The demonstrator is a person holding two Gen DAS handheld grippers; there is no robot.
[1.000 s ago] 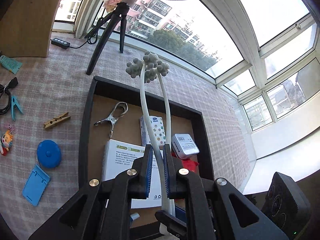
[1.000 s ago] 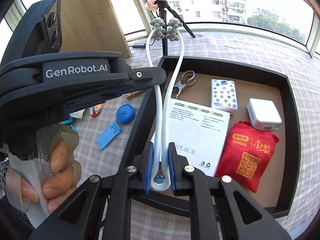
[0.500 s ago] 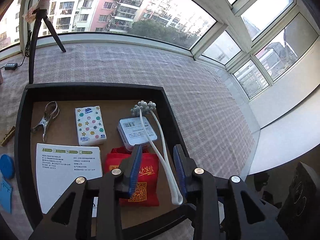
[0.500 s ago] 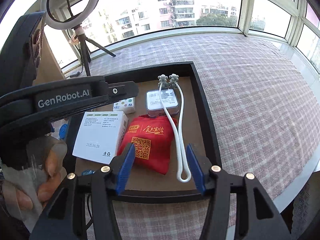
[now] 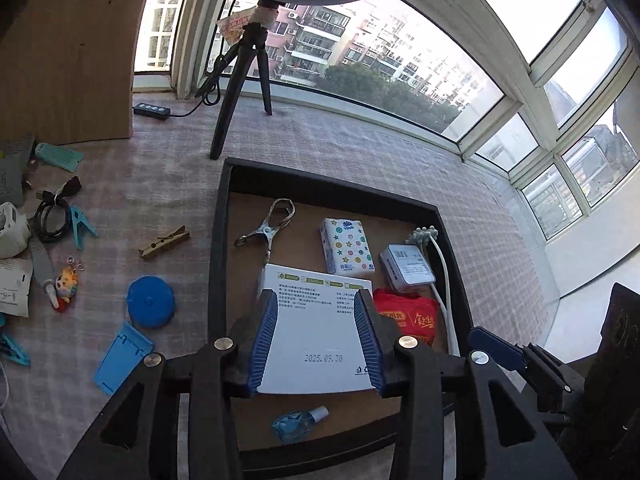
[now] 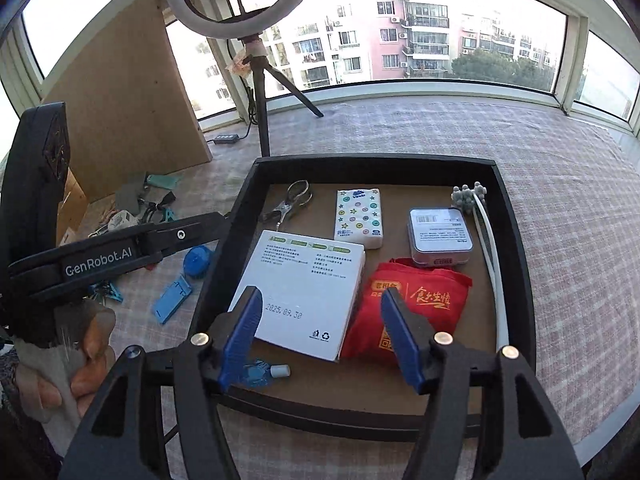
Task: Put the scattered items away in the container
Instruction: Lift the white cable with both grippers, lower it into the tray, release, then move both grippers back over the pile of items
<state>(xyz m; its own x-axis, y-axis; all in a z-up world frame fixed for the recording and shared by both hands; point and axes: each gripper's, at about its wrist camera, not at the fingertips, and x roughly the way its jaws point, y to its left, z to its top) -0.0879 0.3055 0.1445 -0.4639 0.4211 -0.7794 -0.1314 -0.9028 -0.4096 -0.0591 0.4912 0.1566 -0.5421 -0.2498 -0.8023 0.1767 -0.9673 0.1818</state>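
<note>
The black tray (image 5: 219, 240) (image 6: 516, 240) holds a white box (image 5: 316, 320) (image 6: 304, 280), a red pouch (image 6: 412, 304), a tissue pack (image 6: 358, 216), a small tin (image 6: 440, 236), a metal clip (image 6: 290, 202), a blue bottle (image 5: 296, 426) and the white massager (image 6: 490, 248) along its right wall. My left gripper (image 5: 316, 340) is open and empty above the white box. My right gripper (image 6: 320, 332) is open and empty above the tray's near side. Scattered left of the tray lie a blue disc (image 5: 150, 302), a blue stand (image 5: 122, 356) and a wooden peg (image 5: 164, 237).
A ring light on a tripod (image 5: 244, 80) stands behind the tray. A wooden board (image 5: 68, 52) leans at the far left. A black cable (image 5: 50, 216), blue pegs (image 5: 82, 224), a keychain doll (image 5: 64, 282) and a power strip (image 5: 151, 110) lie on the checked cloth.
Both grippers held the white massager together, lowered it into the tray's right side and opened. Both have now pulled back, empty, and the massager lies along the right wall.
</note>
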